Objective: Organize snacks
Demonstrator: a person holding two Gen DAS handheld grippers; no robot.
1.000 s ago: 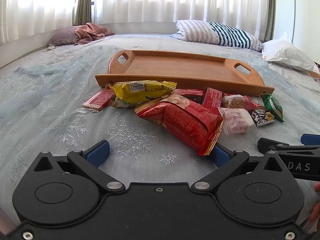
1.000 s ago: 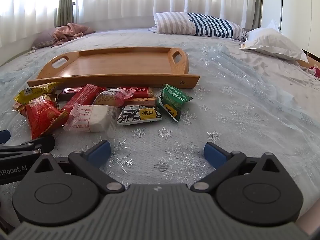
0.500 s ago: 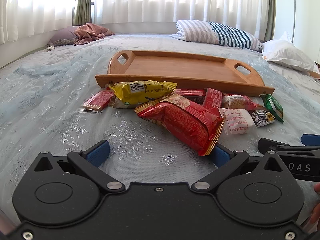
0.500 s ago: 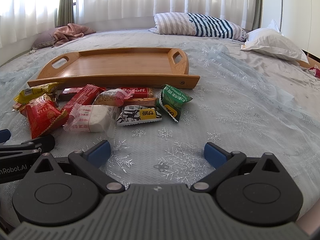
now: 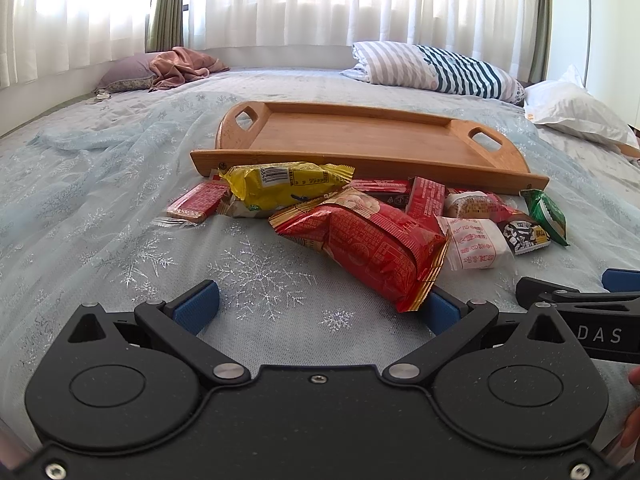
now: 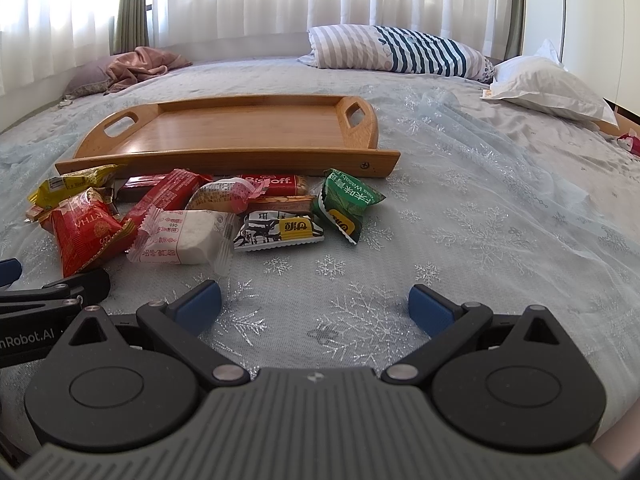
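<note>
On the bed (image 5: 100, 208), a wooden tray (image 5: 360, 140) lies flat toward the middle of the bedspread, nothing in it. Just beside the tray's near rim lies a loose pile of snacks: a yellow packet (image 5: 288, 188), a large red bag (image 5: 376, 248), a white wrapped cake (image 6: 184, 236), a black-and-white packet (image 6: 278, 230) and a green wasabi packet (image 6: 346, 208). Packets overlap one another; none touches the tray's floor. Left gripper (image 5: 318, 304) hangs low over the bedspread near the red bag, fingers spread wide, holding nothing. Right gripper (image 6: 316, 306) sits beside it, fingers likewise spread and unloaded. Striped pillow (image 6: 400, 52) rests at the far edge.
</note>
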